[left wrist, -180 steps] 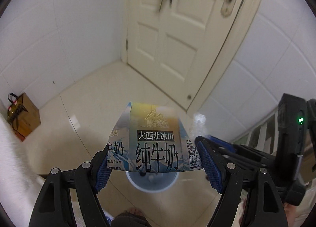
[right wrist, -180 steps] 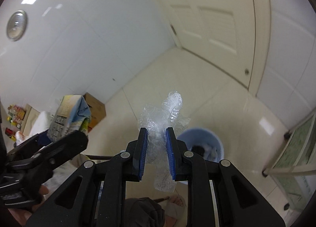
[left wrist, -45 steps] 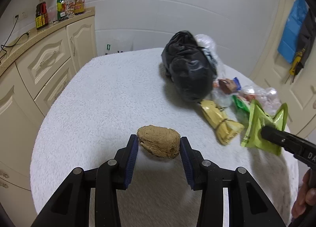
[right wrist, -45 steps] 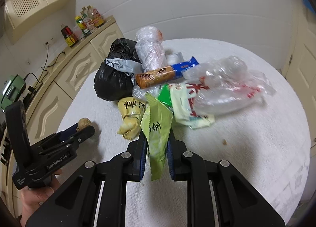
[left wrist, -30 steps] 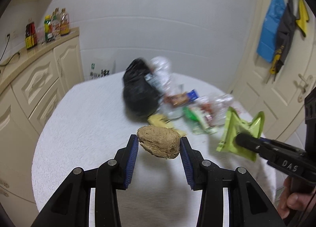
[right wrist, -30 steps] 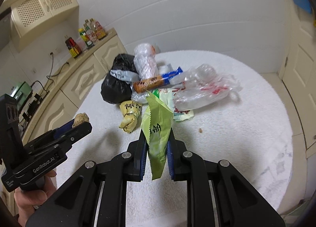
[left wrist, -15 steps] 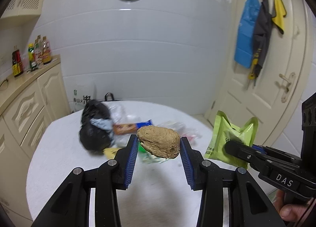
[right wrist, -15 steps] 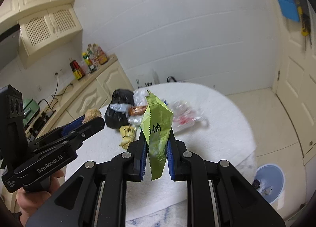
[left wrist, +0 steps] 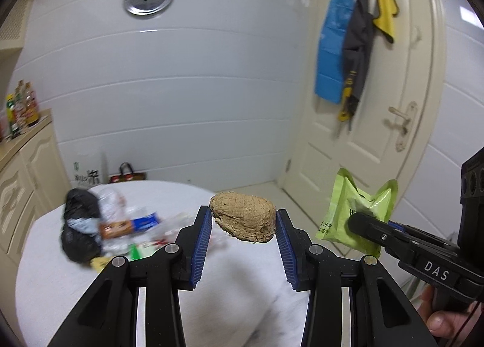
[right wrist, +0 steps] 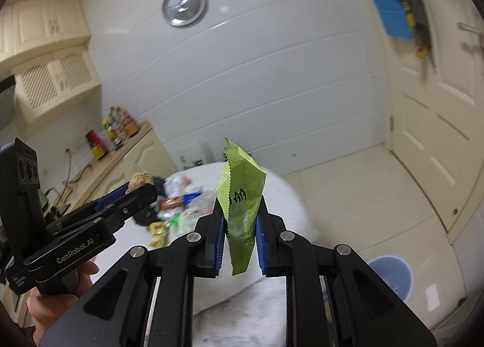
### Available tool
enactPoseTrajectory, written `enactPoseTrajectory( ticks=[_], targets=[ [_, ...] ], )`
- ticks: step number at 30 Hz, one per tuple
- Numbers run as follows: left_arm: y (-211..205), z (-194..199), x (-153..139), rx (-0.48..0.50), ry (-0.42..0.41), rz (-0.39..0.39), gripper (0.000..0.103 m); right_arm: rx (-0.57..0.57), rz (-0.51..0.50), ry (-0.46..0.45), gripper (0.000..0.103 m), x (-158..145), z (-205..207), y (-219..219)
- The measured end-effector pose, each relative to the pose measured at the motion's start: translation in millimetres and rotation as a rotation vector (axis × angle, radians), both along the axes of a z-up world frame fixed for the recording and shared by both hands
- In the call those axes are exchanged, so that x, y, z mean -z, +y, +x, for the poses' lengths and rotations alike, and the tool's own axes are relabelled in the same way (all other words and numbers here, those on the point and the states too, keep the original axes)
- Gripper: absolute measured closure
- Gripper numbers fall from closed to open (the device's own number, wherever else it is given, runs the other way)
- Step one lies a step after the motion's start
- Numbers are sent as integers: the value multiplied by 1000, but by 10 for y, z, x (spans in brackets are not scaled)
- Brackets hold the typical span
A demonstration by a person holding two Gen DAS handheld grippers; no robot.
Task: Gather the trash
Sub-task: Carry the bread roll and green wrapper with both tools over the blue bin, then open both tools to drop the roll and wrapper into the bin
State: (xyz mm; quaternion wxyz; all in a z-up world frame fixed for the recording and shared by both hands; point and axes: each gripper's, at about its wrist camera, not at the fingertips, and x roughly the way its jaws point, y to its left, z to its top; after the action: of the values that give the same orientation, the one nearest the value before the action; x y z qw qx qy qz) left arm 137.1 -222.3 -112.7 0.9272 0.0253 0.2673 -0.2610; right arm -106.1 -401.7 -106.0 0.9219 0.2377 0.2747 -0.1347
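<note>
Holding a brown lump [left wrist: 243,216] between the blue pads of my left gripper [left wrist: 243,227], clamped on both its sides, clear above the white round table [left wrist: 75,280]. My right gripper [right wrist: 240,236] is closed tight on a green wrapper [right wrist: 240,196], which stands up between its fingers. Beyond and below my left gripper's tips the remaining litter [left wrist: 121,226] lies on the table. Low to the right of my right gripper sits a blue bin [right wrist: 390,276] on the floor.
</note>
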Motion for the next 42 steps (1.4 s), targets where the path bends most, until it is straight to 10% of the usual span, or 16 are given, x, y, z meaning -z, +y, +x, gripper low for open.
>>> enactPoseTrajectory(
  ticks=[18,42],
  targets=[
    [-1655,737,265,255,43,34,65,347,-29,80,86,166,-836,-1399],
    [-3505,2008,1587,402,322,243,65,467,211,372,86,1924,-1033,-2513]
  ],
)
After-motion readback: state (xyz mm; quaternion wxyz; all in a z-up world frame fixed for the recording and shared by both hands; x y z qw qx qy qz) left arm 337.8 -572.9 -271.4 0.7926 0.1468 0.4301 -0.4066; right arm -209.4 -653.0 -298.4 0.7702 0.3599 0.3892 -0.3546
